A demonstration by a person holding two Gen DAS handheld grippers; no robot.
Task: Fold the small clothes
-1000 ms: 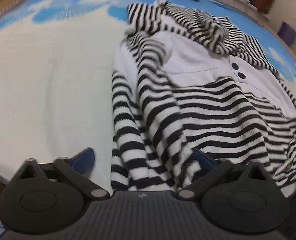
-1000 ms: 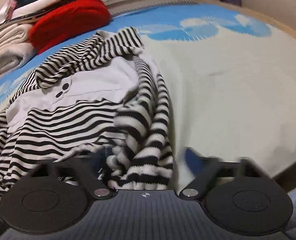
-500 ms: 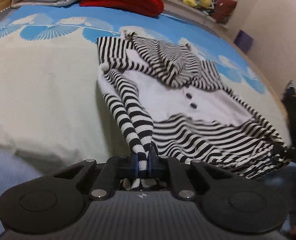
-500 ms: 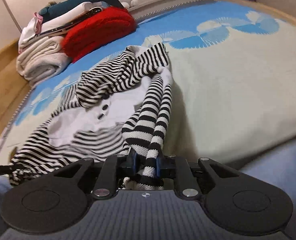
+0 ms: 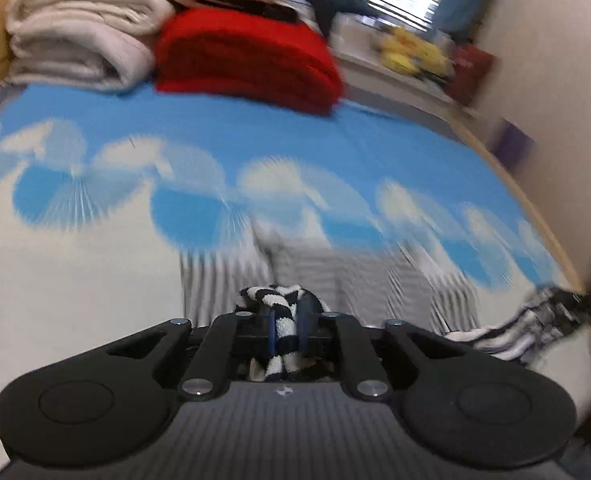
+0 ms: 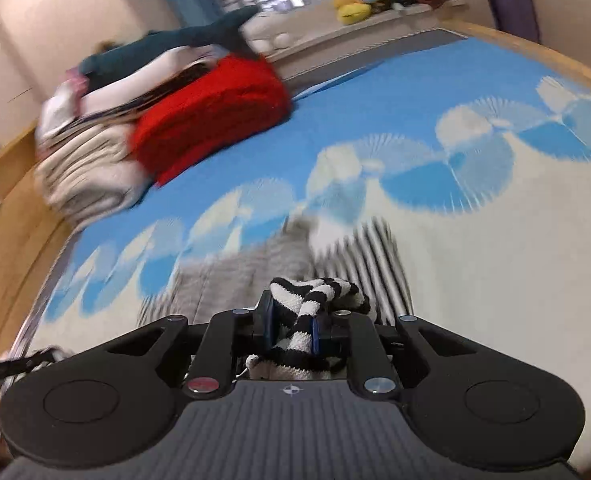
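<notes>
My left gripper (image 5: 286, 328) pinches a bunched fold of the striped top (image 5: 279, 312) between its blue pads, jaws nearly together after easing apart a little around the cloth. My right gripper (image 6: 291, 330) clamps another bunch of the same top (image 6: 319, 292), jaws close on it too, having also just eased a touch. The rest of the top hangs blurred below both grippers, stretched between them over the bed (image 6: 495, 260). At the bed's far end a red blanket (image 5: 247, 60) lies beside folded white bedding (image 5: 79, 36).
</notes>
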